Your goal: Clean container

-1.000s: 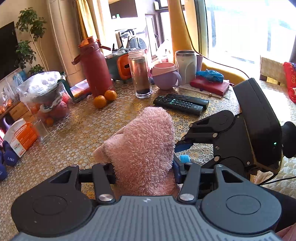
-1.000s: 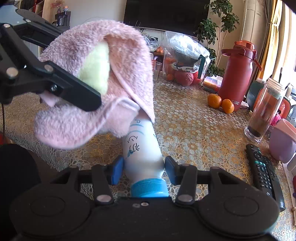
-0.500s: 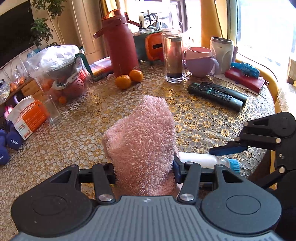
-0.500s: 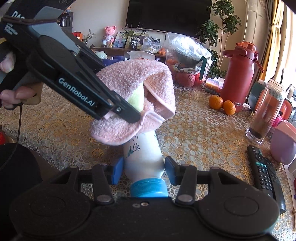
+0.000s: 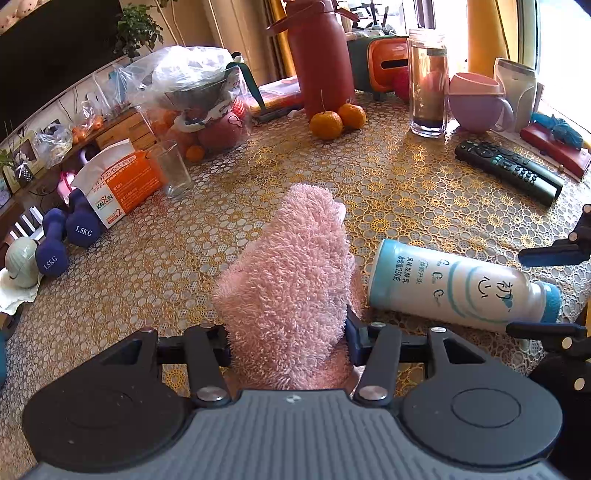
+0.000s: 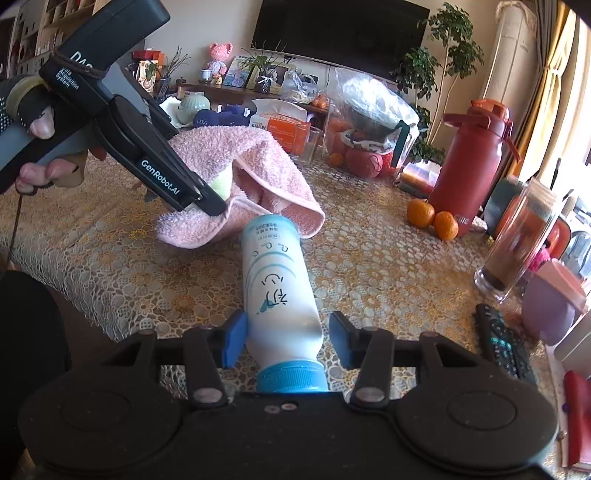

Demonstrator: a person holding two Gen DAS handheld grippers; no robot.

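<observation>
The left gripper [image 5: 288, 339] is pinching a pink towel [image 5: 291, 266] just beside the bottle's base. The right gripper [image 6: 286, 339], spread, is flanking the white bottle [image 6: 277, 280] lying on the table [image 5: 406, 192]. Wiping is pausing; resuming likely requires regripping the bottle.

I'm looking into a lived-in home living room: a big television [image 6: 341, 29] on the wall, potted plants [image 6: 448, 55], a sideboard [image 6: 236, 92] crowded with photos and a pink plush toy [image 6: 220, 55], dumbbells [image 5: 68, 236], oranges [image 5: 336, 120] and a remote [image 5: 509, 171] on a lace-covered table [image 5: 221, 229].
</observation>
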